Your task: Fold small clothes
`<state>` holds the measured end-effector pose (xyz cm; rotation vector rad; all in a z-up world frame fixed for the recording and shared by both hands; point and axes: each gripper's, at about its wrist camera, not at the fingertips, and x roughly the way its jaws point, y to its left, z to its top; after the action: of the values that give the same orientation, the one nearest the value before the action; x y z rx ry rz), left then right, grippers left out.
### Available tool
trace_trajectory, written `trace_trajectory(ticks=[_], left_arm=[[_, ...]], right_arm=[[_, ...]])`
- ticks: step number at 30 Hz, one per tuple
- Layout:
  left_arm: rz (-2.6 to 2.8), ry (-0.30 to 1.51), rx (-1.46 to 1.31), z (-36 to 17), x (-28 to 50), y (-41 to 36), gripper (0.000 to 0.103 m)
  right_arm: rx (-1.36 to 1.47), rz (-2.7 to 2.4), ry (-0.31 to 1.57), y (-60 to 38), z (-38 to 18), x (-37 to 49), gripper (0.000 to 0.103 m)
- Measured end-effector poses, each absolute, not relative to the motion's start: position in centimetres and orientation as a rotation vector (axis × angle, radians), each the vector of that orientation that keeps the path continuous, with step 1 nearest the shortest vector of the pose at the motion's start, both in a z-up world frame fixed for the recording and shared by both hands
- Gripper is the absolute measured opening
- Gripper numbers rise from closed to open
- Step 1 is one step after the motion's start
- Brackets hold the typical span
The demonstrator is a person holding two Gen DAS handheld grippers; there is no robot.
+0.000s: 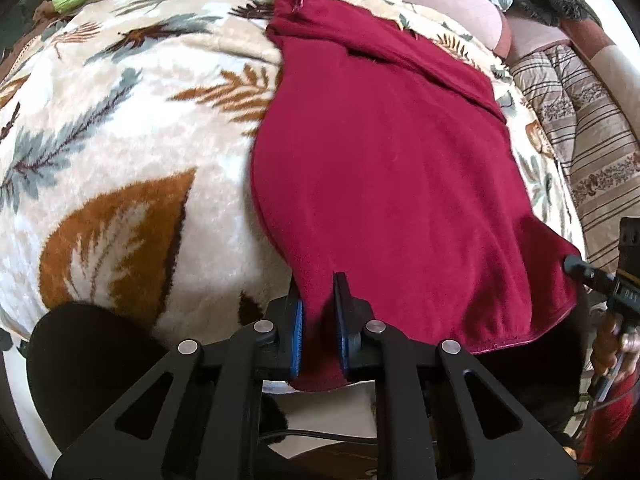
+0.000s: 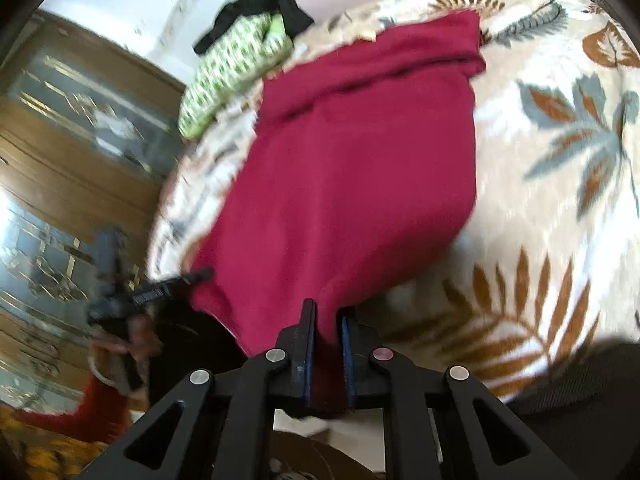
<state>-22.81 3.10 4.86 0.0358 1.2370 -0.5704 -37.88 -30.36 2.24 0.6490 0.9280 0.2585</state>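
A dark red fleece garment [image 1: 384, 168] lies stretched out on a leaf-patterned blanket [image 1: 120, 152]. My left gripper [image 1: 319, 292] is shut on its near hem at the left corner, cloth pinched between the blue pads. My right gripper [image 2: 327, 316] is shut on the same hem at the other corner; the garment [image 2: 352, 168] runs away from it across the blanket [image 2: 560, 200]. The far end of the garment is folded over in a band. The right gripper shows at the right edge of the left wrist view [image 1: 600, 276], and the left gripper at the left of the right wrist view [image 2: 160, 288].
A green patterned cloth [image 2: 232, 76] with a black garment [image 2: 256, 8] lies at the far edge of the blanket. A striped quilt [image 1: 592, 152] and pink cushion [image 1: 432, 4] lie to the right. A wooden cabinet with glass doors [image 2: 60, 140] stands beyond the bed.
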Motion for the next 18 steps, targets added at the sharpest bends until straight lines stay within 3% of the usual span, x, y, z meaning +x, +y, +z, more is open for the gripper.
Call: trace_trajectory(ticks=[18], left_arm=[[-0.569, 1.024, -0.044, 12.4, -9.8, -3.6, 0.010]], right_arm=[[0.760, 0.155, 0.631, -39.4, 9.0, -26.2, 0.008]])
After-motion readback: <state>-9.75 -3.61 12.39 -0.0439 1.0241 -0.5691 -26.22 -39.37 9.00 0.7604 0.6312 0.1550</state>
